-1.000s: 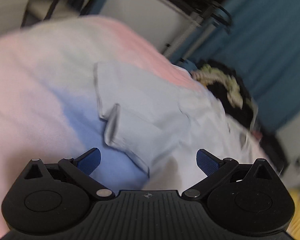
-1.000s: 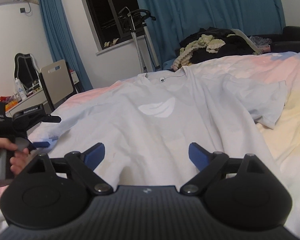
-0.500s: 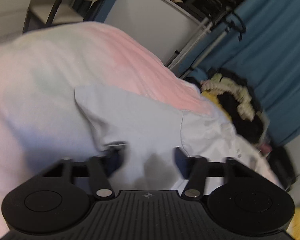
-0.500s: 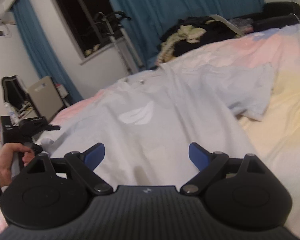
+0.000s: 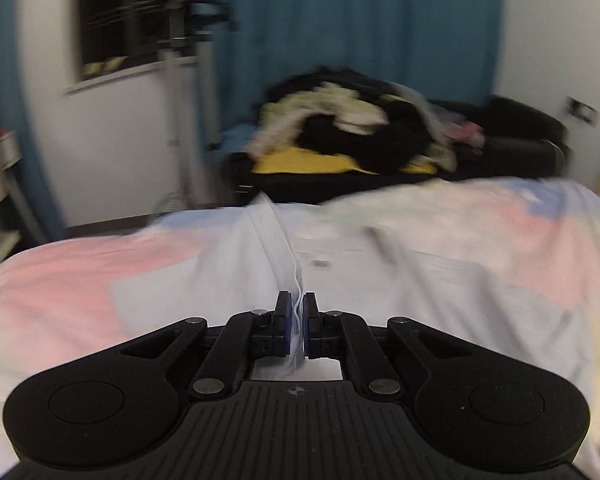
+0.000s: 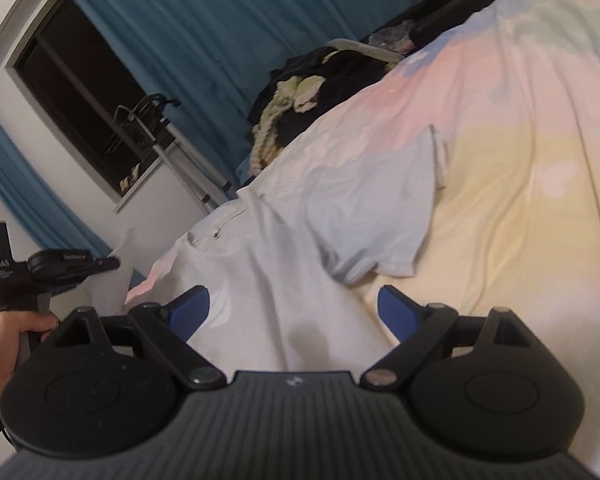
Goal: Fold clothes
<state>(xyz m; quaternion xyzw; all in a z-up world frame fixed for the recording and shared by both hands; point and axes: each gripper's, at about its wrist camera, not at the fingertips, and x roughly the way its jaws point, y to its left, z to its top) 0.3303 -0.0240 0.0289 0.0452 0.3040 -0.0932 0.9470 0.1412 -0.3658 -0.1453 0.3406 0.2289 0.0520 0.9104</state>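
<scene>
Clearly pinched in left gripper — blurred T-shirt fold.

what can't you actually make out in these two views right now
- Left wrist view: motion blur smears the clothes pile and the small mark on the t-shirt; unreadable.
- Left wrist view: which part of the shirt the left gripper pinches; only a thin fold shows between its pads.
- Right wrist view: the shirt's hem is hidden under the right gripper body.
- Right wrist view: the left hand is cut by the edge.
</scene>
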